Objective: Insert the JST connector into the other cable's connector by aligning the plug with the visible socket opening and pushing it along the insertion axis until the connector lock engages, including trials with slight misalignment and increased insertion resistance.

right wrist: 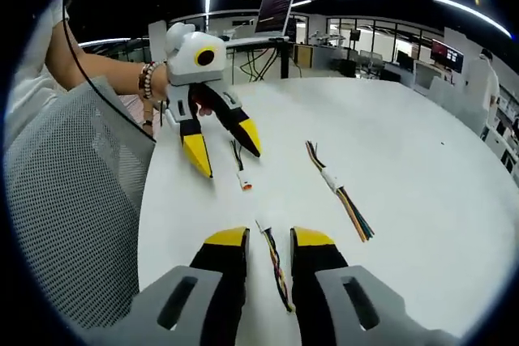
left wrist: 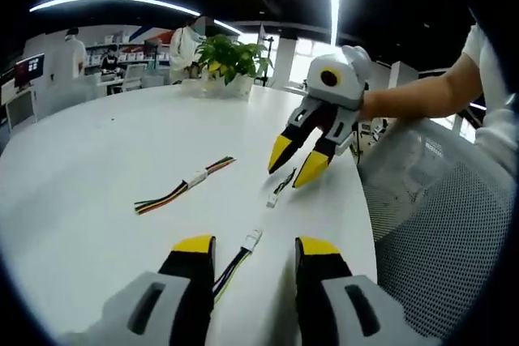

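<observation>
Left gripper [left wrist: 255, 247]: jaws parted, nothing clamped; a cable with a white connector [left wrist: 251, 238] lies on the white table [left wrist: 89, 184] between its tips. Right gripper [left wrist: 298, 161]: tilted down over the table, jaws spread, empty, tips just above a second short cable [left wrist: 278, 188]. A person's forearm [left wrist: 422, 91] extends behind it. An already joined cable pair [left wrist: 185, 185] lies well apart to the side.

Between the 2 facing grippers, left gripper [left wrist: 255, 253] and right gripper [right wrist: 268, 245], bare white table [left wrist: 97, 192] lies open. A joined cable pair [left wrist: 185, 185] lies to the left gripper's left; a mesh chair [left wrist: 442, 224] crowds its right.
</observation>
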Motion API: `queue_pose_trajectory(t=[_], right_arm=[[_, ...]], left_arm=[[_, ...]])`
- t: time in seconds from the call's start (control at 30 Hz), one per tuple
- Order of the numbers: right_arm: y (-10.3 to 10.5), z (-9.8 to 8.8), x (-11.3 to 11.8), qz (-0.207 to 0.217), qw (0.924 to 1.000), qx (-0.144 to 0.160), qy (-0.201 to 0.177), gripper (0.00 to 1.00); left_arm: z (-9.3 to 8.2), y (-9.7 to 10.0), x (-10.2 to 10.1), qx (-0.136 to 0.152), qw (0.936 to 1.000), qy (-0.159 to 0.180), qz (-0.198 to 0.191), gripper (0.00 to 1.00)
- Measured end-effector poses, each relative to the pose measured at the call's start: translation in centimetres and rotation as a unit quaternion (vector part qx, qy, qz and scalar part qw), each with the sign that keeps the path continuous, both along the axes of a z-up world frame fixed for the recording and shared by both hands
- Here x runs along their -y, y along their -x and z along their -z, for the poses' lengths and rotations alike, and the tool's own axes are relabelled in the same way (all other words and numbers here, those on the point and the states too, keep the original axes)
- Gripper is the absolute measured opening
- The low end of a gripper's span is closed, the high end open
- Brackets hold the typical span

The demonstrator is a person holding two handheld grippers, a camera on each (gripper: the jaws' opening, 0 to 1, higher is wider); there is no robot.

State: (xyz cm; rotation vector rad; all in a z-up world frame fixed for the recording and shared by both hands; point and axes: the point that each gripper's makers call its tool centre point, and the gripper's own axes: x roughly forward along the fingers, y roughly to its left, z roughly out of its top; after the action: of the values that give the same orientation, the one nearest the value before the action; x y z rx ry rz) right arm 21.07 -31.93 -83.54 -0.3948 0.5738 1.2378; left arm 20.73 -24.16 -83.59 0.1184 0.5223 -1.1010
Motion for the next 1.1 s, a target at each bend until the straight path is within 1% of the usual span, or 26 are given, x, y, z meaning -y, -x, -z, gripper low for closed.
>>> queue_pose_trajectory(t=[0.07,0.17,0.23,0.27,0.37,0.4,0.47,0.53,0.57,0.6,0.63,0.7,0.73,0.83,0.87,0.97,1.1], right_arm=[[0.1,0.0,0.1,-0.001,1.0,0.0,-0.002,0.18],[0.0,0.1,0.1,-0.002,1.0,0.002,-0.008,0.19],[-0.1,0.4,0.1,-0.003,1.0,0.003,-0.006,0.2],[-0.1,0.5,0.1,-0.004,1.0,0.003,-0.006,0.2],[-0.3,0.3,-0.1,-0.003,0.9999,0.006,-0.013,0.18],[-0.3,0.3,-0.1,-0.003,0.9999,0.006,-0.015,0.18],[-0.4,0.4,-0.1,-0.006,0.9998,0.011,-0.013,0.16],[-0.2,0.7,-0.1,-0.011,0.9999,0.006,-0.01,0.14],[-0.1,0.8,0.0,-0.013,0.9999,0.008,-0.007,0.14],[-0.1,1.0,0.0,-0.017,0.9998,0.011,-0.003,0.13],[-0.1,1.0,0.0,-0.018,0.9998,0.011,-0.002,0.13],[0.0,0.9,-0.1,-0.022,0.9997,0.011,-0.008,0.11],[0.0,0.8,-0.3,-0.024,0.9996,0.014,-0.009,0.1],[0.0,0.7,-0.9,-0.031,0.9992,0.024,-0.01,0.08],[0.1,0.6,-1.1,-0.034,0.9991,0.023,-0.013,0.09],[0.1,0.8,-1.2,-0.04,0.9987,0.03,-0.006,0.09],[-0.1,1.3,-1.2,-0.041,0.9988,0.028,-0.001,0.09]], left_arm=[[0.1,0.2,0.2,-0.014,0.9998,0.008,0.007,0.34],[0.9,0.1,-0.3,-0.013,0.9996,-0.019,0.017,0.34],[0.6,-0.1,-0.3,-0.022,0.9997,-0.008,0.007,0.34],[0.6,-0.3,-0.4,-0.022,0.9997,-0.007,0.006,0.34],[0.9,-0.3,-0.3,-0.016,0.9998,-0.014,0.003,0.33],[0.8,-0.5,-0.1,-0.006,0.9999,-0.013,0.006,0.32],[1.0,-0.2,0.1,-0.006,0.9997,-0.018,0.012,0.29],[1.3,-0.1,0.1,0.002,0.9992,-0.03,0.025,0.22],[1.1,-0.6,0.1,0.027,0.9985,-0.037,0.029,0.2],[1.1,-0.2,0.3,0.022,0.9986,-0.038,0.028,0.19],[1.1,-0.2,0.3,0.022,0.9986,-0.038,0.03,0.19],[1.0,-0.2,0.4,0.033,0.9978,-0.045,0.035,0.16],[1.0,-0.2,0.4,0.043,0.997,-0.052,0.04,0.14],[1.0,-0.6,0.3,0.05,0.9964,-0.058,0.038,0.01],[1.0,-0.6,0.3,0.044,0.9966,-0.057,0.038,0.01],[1.0,-0.5,0.4,0.052,0.996,-0.059,0.043,0.01],[1.0,-0.6,0.5,0.056,0.9957,-0.06,0.043,0.01]])
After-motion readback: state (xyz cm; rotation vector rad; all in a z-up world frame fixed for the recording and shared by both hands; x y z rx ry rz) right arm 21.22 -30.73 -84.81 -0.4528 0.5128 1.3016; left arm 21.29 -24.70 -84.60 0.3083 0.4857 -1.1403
